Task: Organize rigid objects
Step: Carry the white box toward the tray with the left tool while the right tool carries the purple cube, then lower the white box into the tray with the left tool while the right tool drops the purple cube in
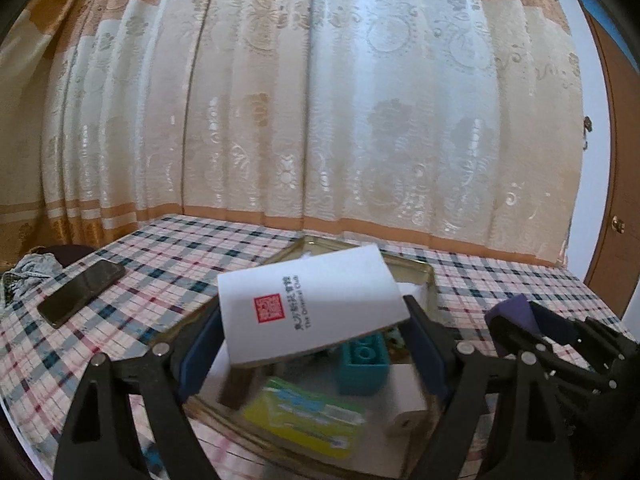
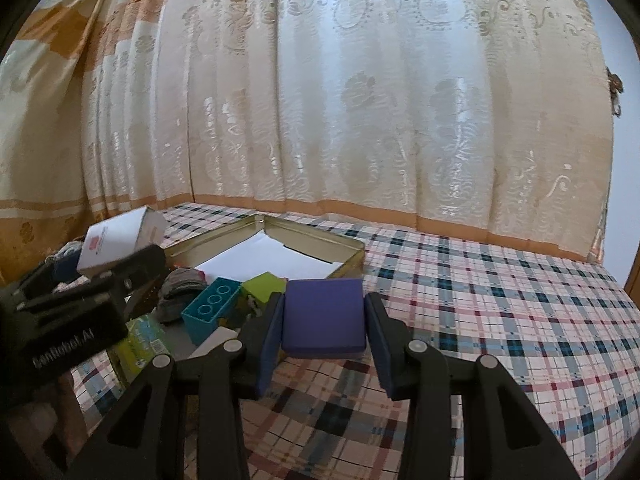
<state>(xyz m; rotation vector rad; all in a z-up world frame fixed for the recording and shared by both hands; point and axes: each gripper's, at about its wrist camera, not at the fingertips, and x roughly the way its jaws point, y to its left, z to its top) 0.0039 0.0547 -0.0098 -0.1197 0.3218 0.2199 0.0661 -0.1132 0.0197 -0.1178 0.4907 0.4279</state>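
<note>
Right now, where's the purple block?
Clamped in the right gripper, the purple block hangs over the checked cloth, right of the open tin.

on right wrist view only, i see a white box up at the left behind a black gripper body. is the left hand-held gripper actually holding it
observer: yes. The left hand-held gripper has the white box clamped between its pads, tilted, above the open tin.
operator: ok, anything on the cloth left of the tin that i cant see
observer: a dark phone lies flat on the plaid tablecloth, left of the tin and apart from it.
</note>
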